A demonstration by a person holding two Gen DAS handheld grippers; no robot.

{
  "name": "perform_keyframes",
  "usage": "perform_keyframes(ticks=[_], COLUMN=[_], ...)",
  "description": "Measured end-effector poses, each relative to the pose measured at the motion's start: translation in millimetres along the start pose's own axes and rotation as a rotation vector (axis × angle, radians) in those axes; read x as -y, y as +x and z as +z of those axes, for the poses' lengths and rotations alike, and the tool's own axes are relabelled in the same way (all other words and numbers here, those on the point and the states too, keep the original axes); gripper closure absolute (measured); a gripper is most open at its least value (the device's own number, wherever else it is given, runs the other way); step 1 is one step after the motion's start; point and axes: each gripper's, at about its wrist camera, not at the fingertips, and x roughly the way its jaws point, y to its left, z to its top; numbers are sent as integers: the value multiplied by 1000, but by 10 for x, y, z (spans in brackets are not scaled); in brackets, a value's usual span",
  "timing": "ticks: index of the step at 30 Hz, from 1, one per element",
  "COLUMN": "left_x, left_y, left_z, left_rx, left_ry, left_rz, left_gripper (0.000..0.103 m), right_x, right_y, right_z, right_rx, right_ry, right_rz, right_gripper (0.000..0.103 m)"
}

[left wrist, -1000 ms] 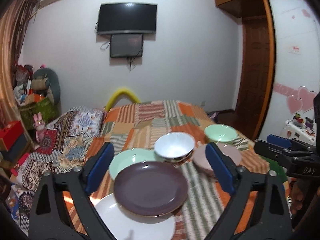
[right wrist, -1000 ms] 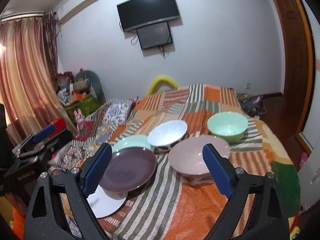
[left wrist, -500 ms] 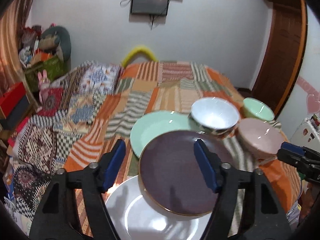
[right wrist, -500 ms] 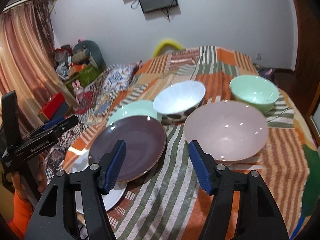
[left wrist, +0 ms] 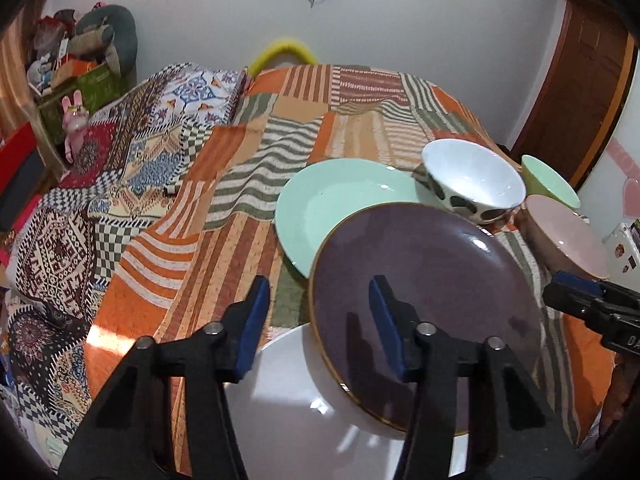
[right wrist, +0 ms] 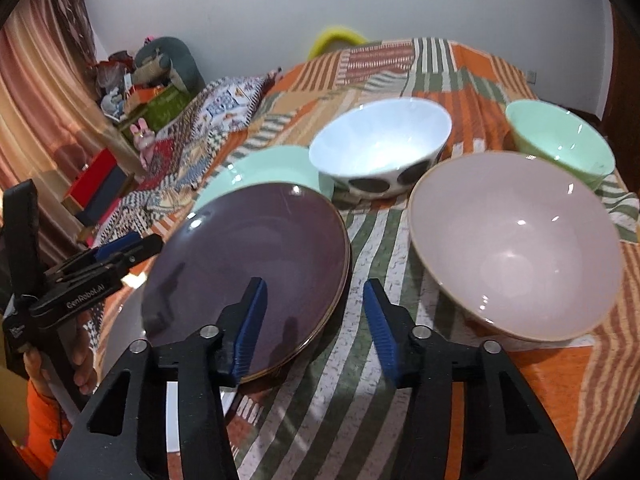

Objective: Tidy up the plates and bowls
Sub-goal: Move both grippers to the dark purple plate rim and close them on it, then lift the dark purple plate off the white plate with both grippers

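The left gripper [left wrist: 318,326] is open and holds nothing. In the left wrist view it hangs low over the left edge of the purple plate [left wrist: 432,292]. One blue pad sits over the plate and the other pad sits outside the rim. The purple plate lies on the bed [left wrist: 224,216], with its near part on top of the white plate [left wrist: 288,412] and its far edge over the green plate [left wrist: 340,204]. So it may be tipped a little. If the left gripper shuts on the rim and lifts fast, the smooth plate could slip out. It could also drag the white plate toward the edge of the bed. The spotted bowl [left wrist: 472,180], the pink bowl [left wrist: 568,240] and the green bowl [left wrist: 548,180] sit farther to the right, close to each other.

In the right wrist view, the right gripper [right wrist: 316,322] is open too, and it is empty. Its left pad is over the right edge of the purple plate [right wrist: 248,276]. Its right pad is over the striped blanket, in the gap before the pink bowl [right wrist: 516,240]. The pink bowl is just beside that pad, so a sideways move could bump it. The bed is soft, so a bumped bowl could tip or roll. The spotted bowl [right wrist: 380,144] and the green bowl [right wrist: 560,140] are behind. Both grippers are at the same plate, so they could pull against each other, or even knock together.
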Motion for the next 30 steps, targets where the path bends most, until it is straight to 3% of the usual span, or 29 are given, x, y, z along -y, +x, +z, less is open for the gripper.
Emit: perform_keyframes(ticks=[4,10,18,30], left_x=[-60,-95,-111,-30], left_y=[99,227,306,268], left_z=[-18,-35,-4,10], left_rx=[-26,-66,-100,-108], left_ry=[-10,-21,-39,-32], left_rz=[-12,-54,-110,-66], left_gripper=[69,80,82,82], right_x=[35,64,56,3], right_y=[122,209,258,235], right_z=[6,14,11,20], right_rx=[-34,-58,-68,-59], right_ry=[19,28,32,30], right_rz=[-6,-8,10,-11], right_gripper=[68,77,83,83])
